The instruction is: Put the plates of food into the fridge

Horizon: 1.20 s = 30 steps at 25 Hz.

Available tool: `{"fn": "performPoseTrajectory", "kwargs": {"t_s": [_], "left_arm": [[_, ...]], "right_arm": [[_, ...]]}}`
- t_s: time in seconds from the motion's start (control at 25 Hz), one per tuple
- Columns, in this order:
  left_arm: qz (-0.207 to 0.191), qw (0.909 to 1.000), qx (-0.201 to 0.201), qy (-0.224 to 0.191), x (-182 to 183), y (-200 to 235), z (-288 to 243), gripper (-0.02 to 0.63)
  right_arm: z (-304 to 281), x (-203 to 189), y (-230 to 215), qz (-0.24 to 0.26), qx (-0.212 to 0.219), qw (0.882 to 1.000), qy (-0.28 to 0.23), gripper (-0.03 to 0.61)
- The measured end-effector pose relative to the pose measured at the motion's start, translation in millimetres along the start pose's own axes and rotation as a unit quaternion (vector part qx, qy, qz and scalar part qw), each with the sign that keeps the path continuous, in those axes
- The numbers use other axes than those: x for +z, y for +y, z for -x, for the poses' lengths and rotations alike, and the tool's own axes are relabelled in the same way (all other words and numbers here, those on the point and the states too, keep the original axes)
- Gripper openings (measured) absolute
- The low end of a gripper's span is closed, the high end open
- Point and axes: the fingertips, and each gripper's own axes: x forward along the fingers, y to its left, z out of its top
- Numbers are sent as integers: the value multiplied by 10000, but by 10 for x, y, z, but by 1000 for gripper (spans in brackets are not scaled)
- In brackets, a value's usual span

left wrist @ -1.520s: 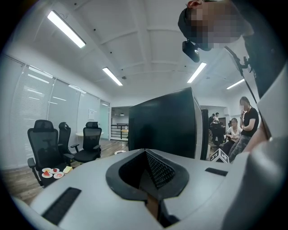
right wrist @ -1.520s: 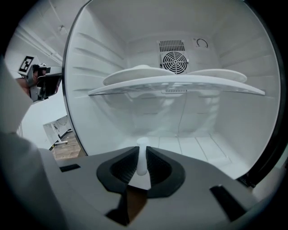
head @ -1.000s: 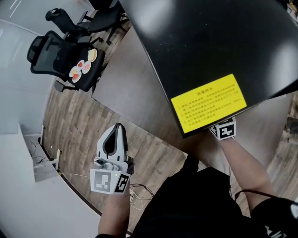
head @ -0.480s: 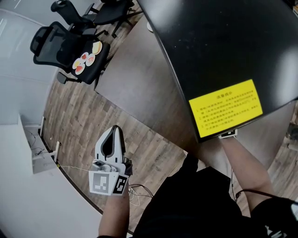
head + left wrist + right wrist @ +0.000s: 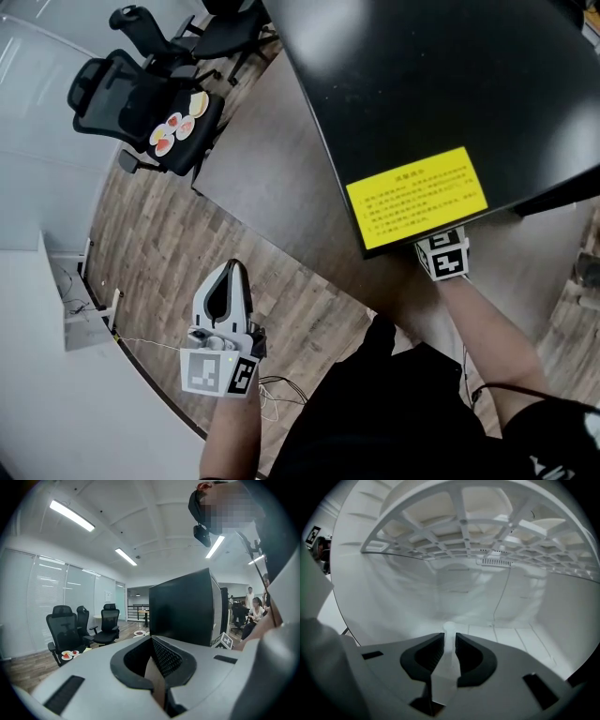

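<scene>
Plates of food (image 5: 175, 131) lie on the seat of a black office chair, far from both grippers; they also show small in the left gripper view (image 5: 68, 654). The black fridge (image 5: 450, 84) carries a yellow label (image 5: 417, 197) on top. My left gripper (image 5: 232, 267) hangs over the wooden floor, shut and empty (image 5: 151, 640). My right gripper (image 5: 449, 637) reaches into the white fridge interior. Only its marker cube (image 5: 443, 255) shows in the head view. A narrow white piece (image 5: 449, 627) with a rounded tip sits between its pads; I cannot identify it. Those jaws have just been opening slightly.
A white wire shelf (image 5: 459, 527) spans the fridge above the right gripper. More office chairs (image 5: 110, 623) stand beyond the fridge's side (image 5: 185, 606). People (image 5: 255, 609) sit at the far right. Cables (image 5: 272, 384) trail on the floor by a white wall.
The head view swayed while both grippers kept about the same places. The right gripper's marker cube, almost hidden under the fridge's edge half a second ago, shows more fully now.
</scene>
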Motion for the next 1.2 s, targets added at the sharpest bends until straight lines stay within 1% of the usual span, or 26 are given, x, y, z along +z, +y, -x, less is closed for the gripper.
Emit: {"fn": "performPoseTrajectory", "kwargs": {"t_s": [0.16,0.48,0.64,0.8,1.2], "left_arm": [[-5,10000,-16,-48,34,-137,60,3],[-34,9996,-158,-234,217,-571,166,3],[-42,9990,-298,-335,296,-872,197,3],[-49,9981,-406,-458,376,-1177,240,3],[-54,9946,-736,-730,594,-1945,331,3]], "right_arm": [[159,108,-32,129,11,9997,-203,57],[678,131,-161,53,108,9987,-490,57],[1039,142,-335,29,56,9972,-740,57],[1393,119,-500,-32,106,9947,-1018,57],[2281,38,-951,92,-99,9917,-1275,57]]}}
